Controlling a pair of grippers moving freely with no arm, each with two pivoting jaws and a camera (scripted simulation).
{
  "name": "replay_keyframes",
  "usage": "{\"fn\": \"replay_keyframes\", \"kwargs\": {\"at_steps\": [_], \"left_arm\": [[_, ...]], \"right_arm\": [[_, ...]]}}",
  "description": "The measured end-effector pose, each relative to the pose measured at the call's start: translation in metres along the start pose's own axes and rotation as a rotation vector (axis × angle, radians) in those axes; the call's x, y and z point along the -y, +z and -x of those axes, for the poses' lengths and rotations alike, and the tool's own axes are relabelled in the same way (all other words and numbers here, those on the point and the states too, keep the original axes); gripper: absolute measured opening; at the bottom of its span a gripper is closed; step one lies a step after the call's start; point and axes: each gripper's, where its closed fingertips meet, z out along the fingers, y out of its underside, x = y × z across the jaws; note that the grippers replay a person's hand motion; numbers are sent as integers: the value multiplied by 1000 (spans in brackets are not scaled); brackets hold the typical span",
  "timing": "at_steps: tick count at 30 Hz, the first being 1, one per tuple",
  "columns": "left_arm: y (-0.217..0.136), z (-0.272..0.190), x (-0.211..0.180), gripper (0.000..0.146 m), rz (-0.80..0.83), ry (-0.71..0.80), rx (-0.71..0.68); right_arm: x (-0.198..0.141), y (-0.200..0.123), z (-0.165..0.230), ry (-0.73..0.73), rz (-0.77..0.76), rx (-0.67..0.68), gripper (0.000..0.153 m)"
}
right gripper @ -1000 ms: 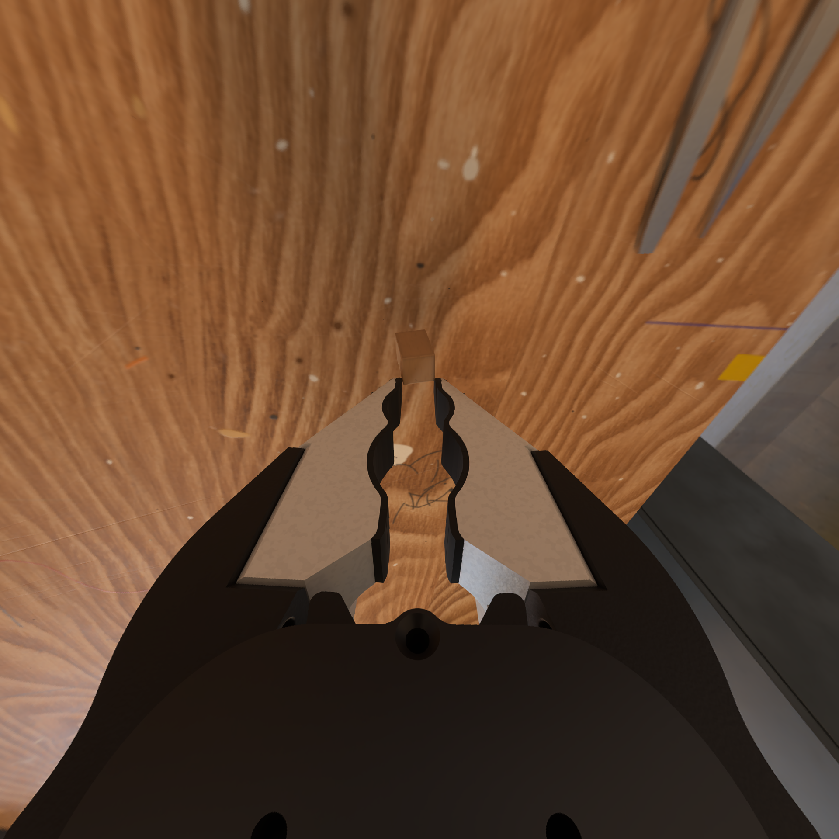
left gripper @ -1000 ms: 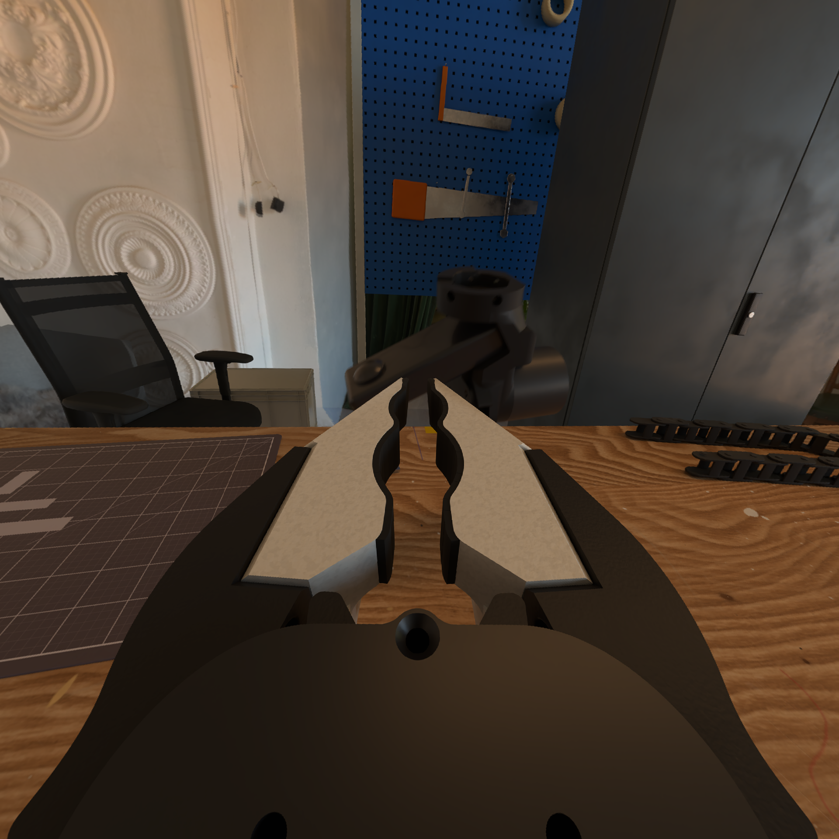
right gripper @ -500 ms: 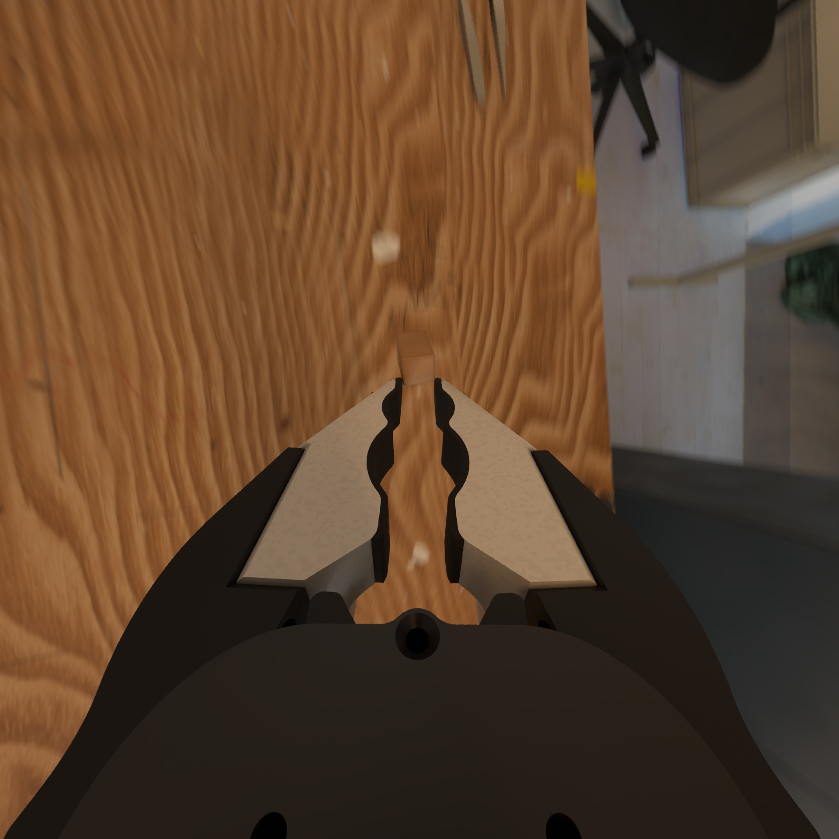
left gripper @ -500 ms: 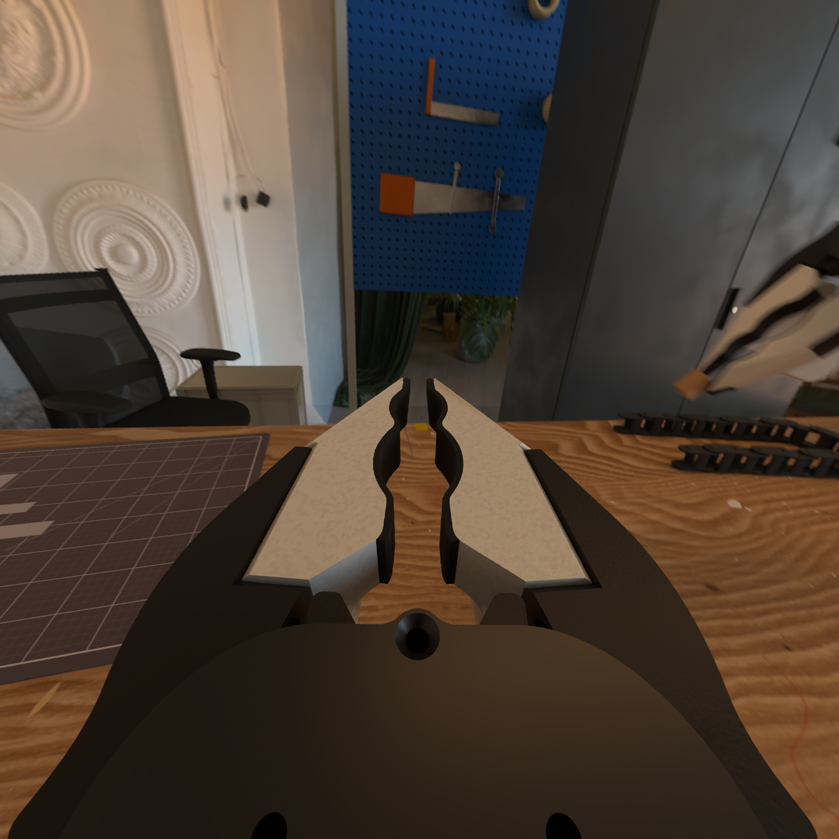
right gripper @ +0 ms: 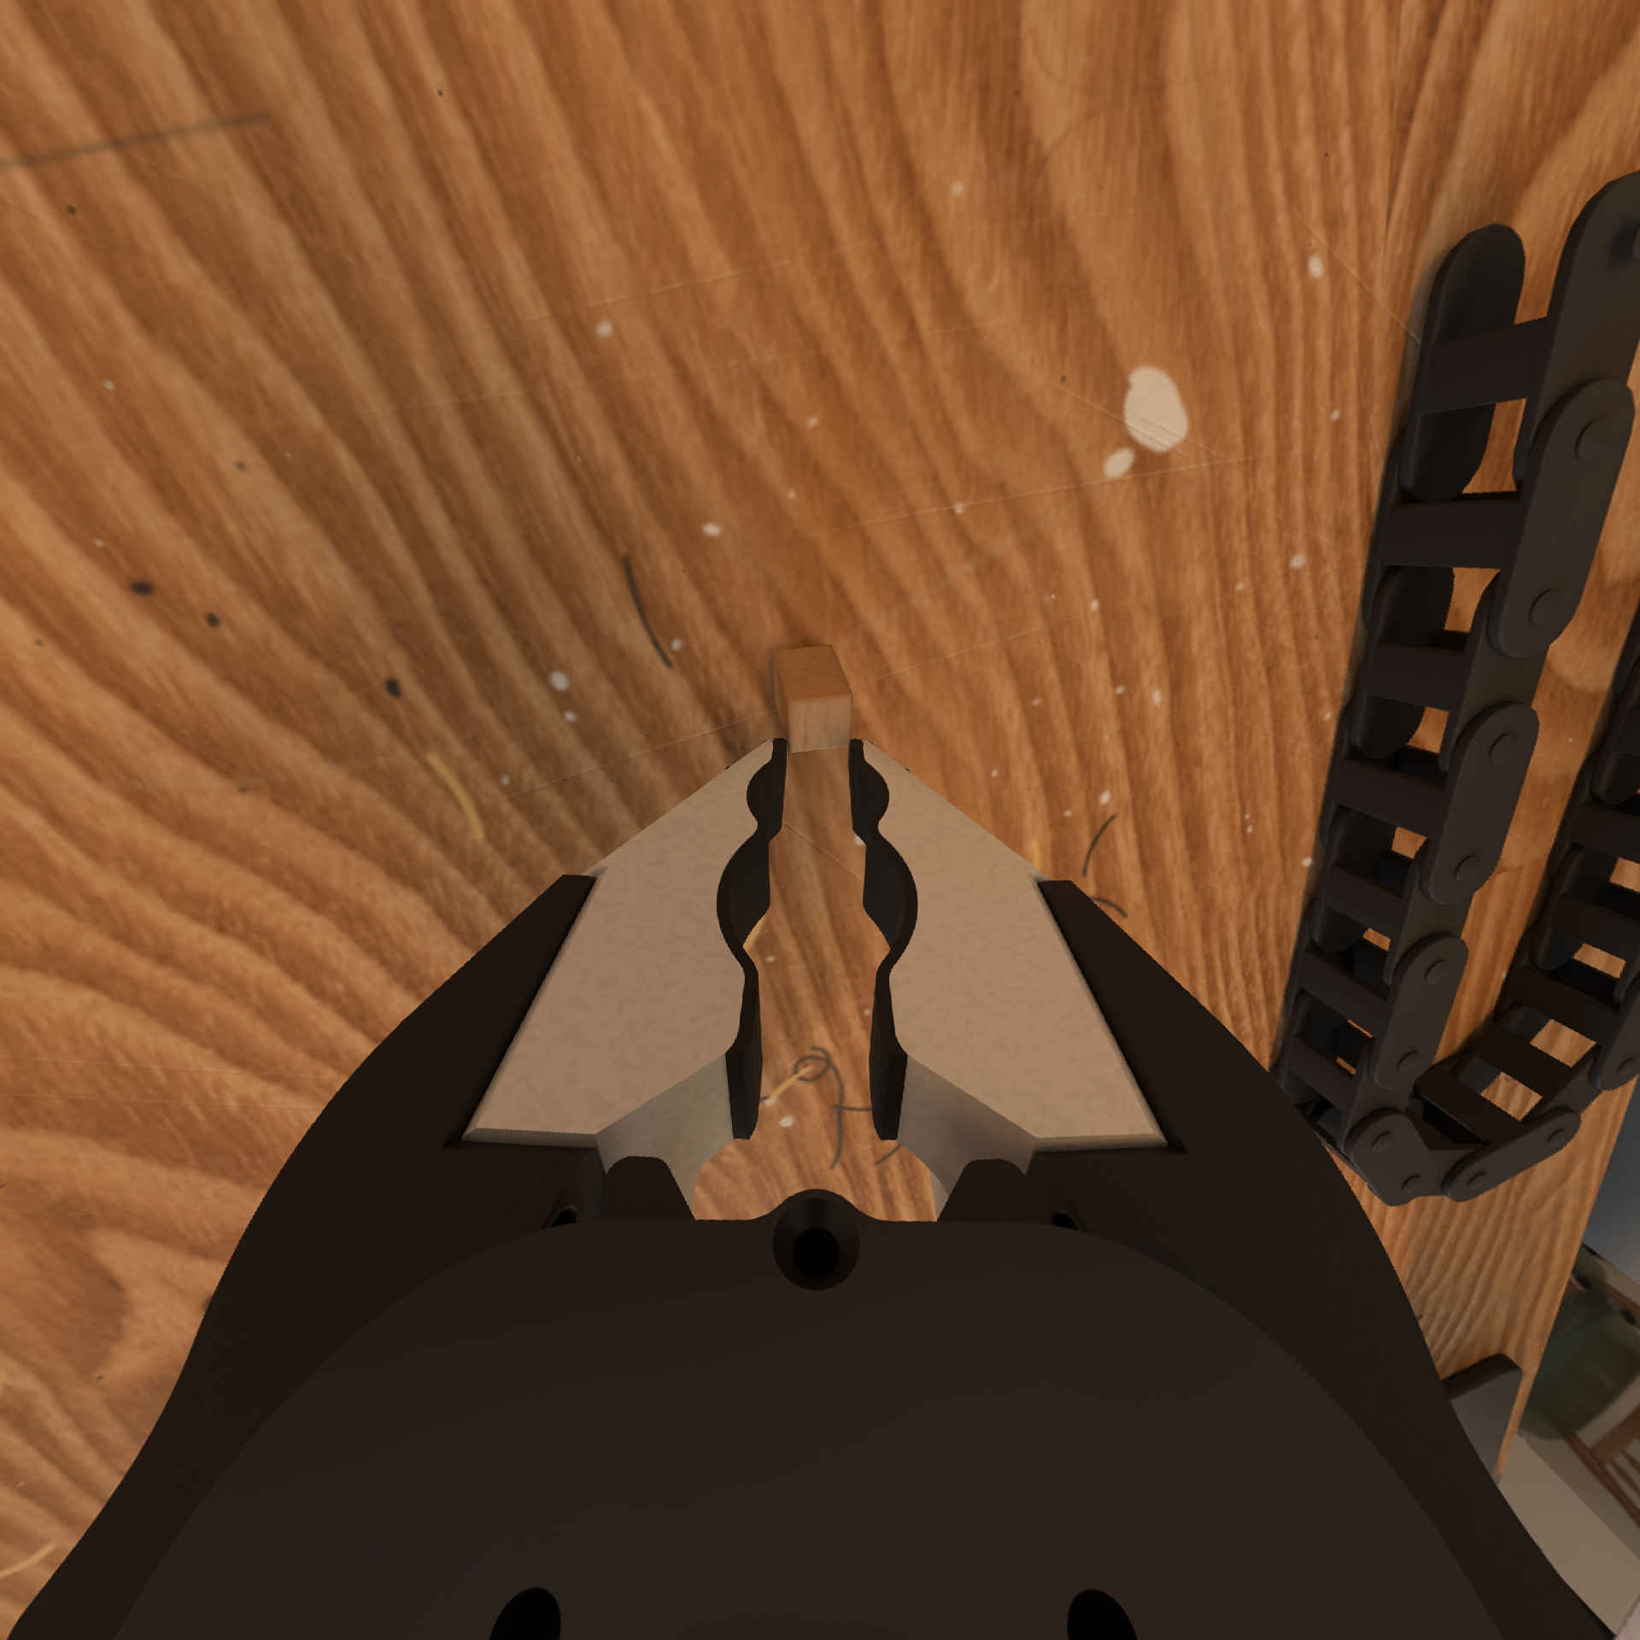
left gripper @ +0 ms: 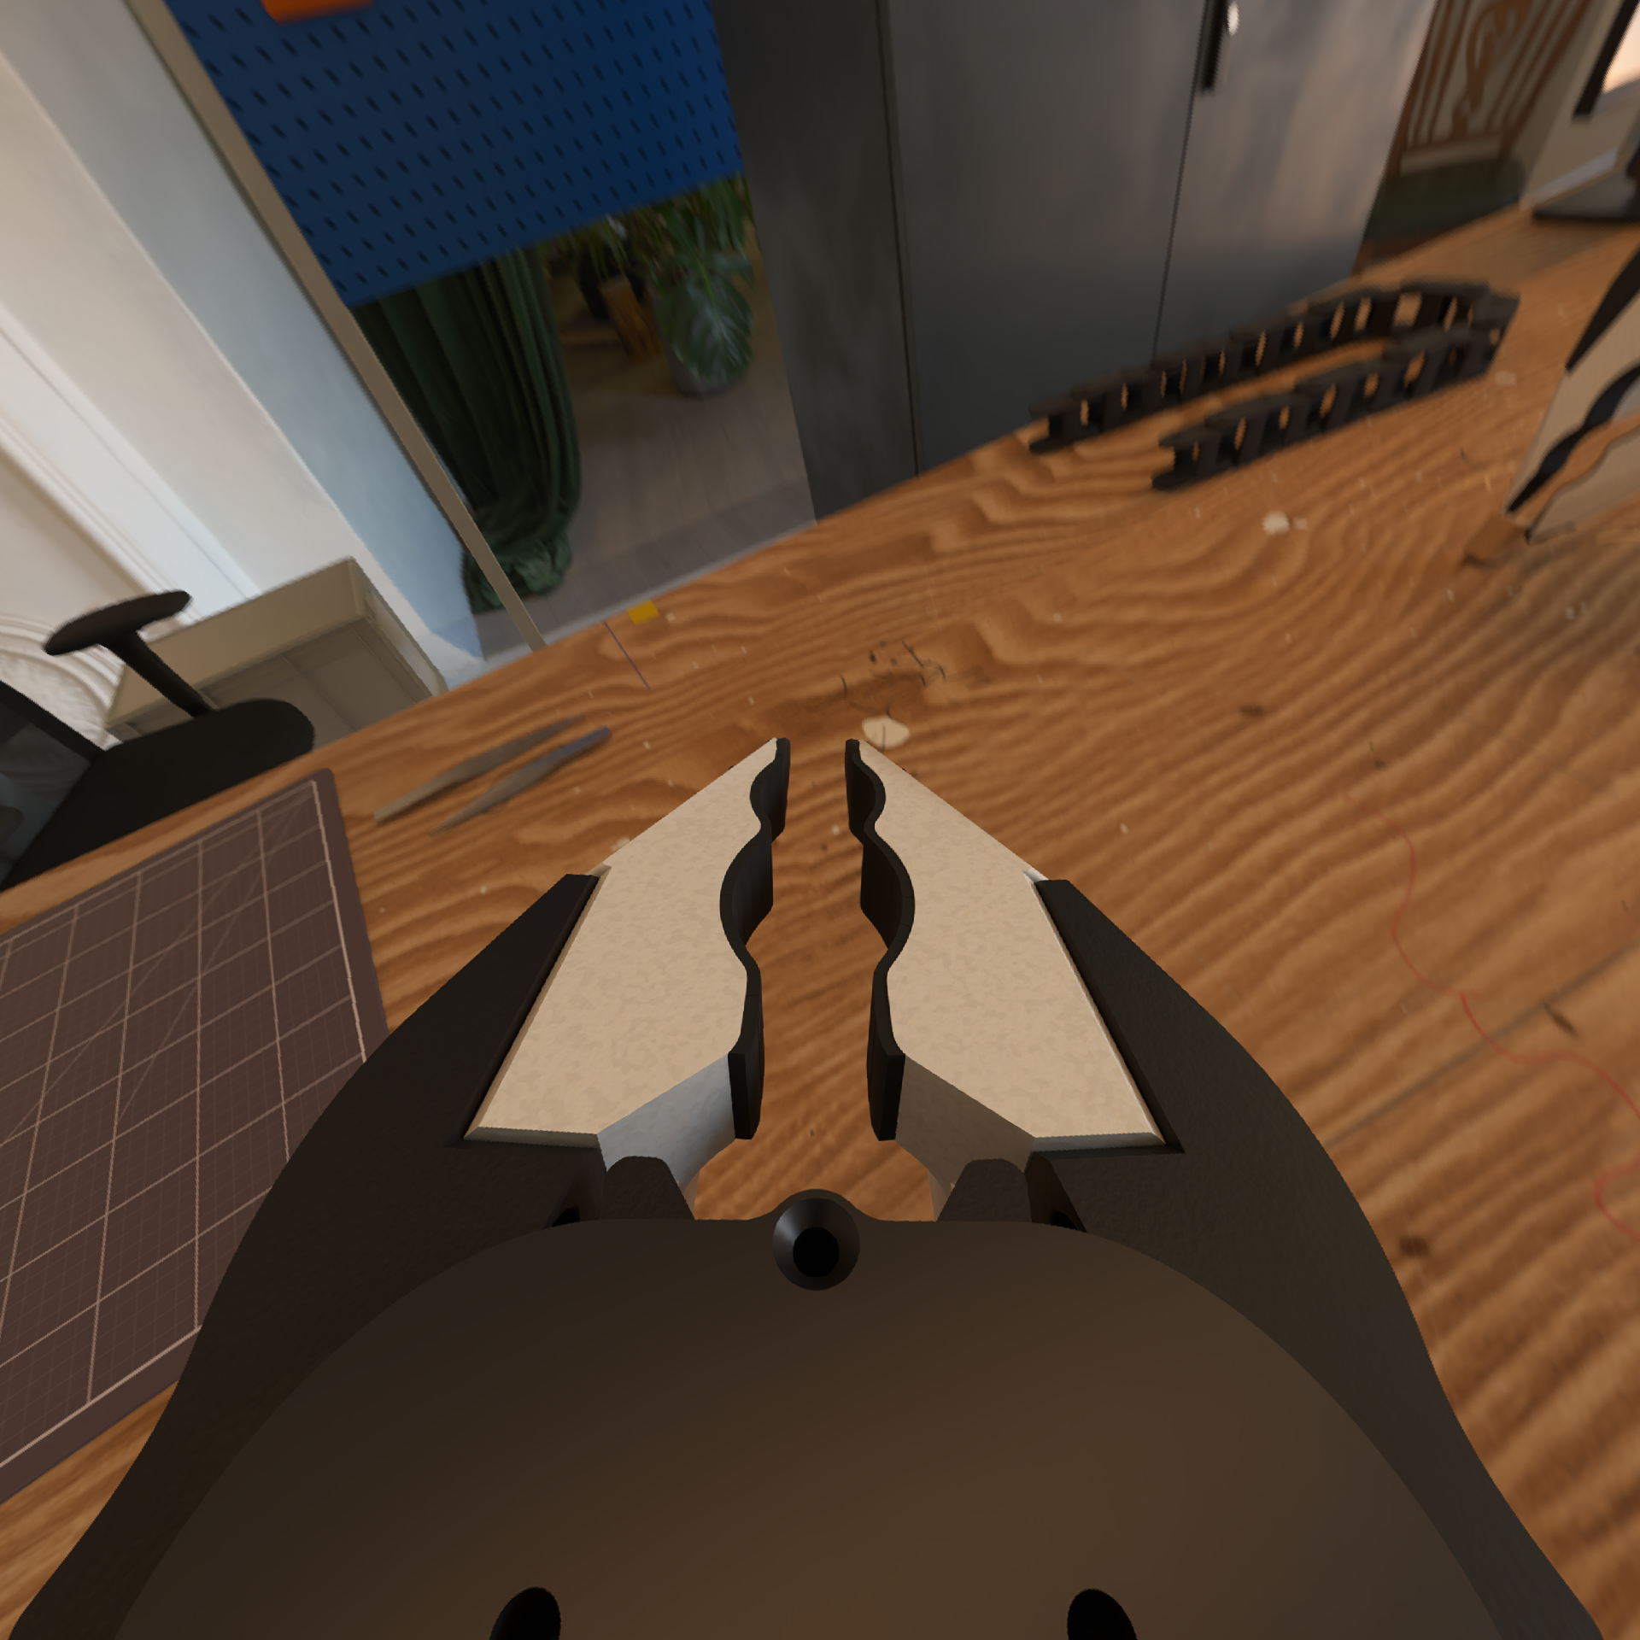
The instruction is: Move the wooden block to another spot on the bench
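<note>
The small wooden block (right gripper: 812,701) sits pinched between the tips of my right gripper (right gripper: 816,745), just over the wooden bench (right gripper: 355,444). The right gripper is shut on it. In the left wrist view the right gripper (left gripper: 1580,426) shows at the far right edge, pointing down at the bench (left gripper: 1154,799); the block is not clear there. My left gripper (left gripper: 816,754) hovers over the middle of the bench, its jaws a narrow gap apart with nothing between them.
Black cable chains (right gripper: 1464,710) lie right of the block, near the bench's back edge (left gripper: 1287,373). A dark cutting mat (left gripper: 160,1065) lies at the left, with metal tweezers (left gripper: 497,785) beside it. A grey cabinet (left gripper: 1065,222) and an office chair (left gripper: 133,737) stand behind the bench.
My right gripper has carried the block across the bench to a spot beside the cable chains and come down close to the surface. My left gripper has tilted down and turned.
</note>
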Motion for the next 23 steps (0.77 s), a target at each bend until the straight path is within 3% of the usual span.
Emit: {"fn": "replay_keyframes", "kwargs": {"at_steps": [5, 12, 15, 23], "left_arm": [[0, -9, -23, 18, 129, 4, -66], [-2, -17, -58, 28, 357, 68, -85], [-3, -25, -73, 30, 458, 115, -131], [-11, -9, -82, 31, 630, 183, -171]], "right_arm": [[-2, 2, 0, -2, -29, -16, 16], [-12, -2, 2, -9, -24, -28, 46], [-16, -10, 3, -10, -56, -18, 51], [13, -45, 35, -98, -336, 67, 54]]}}
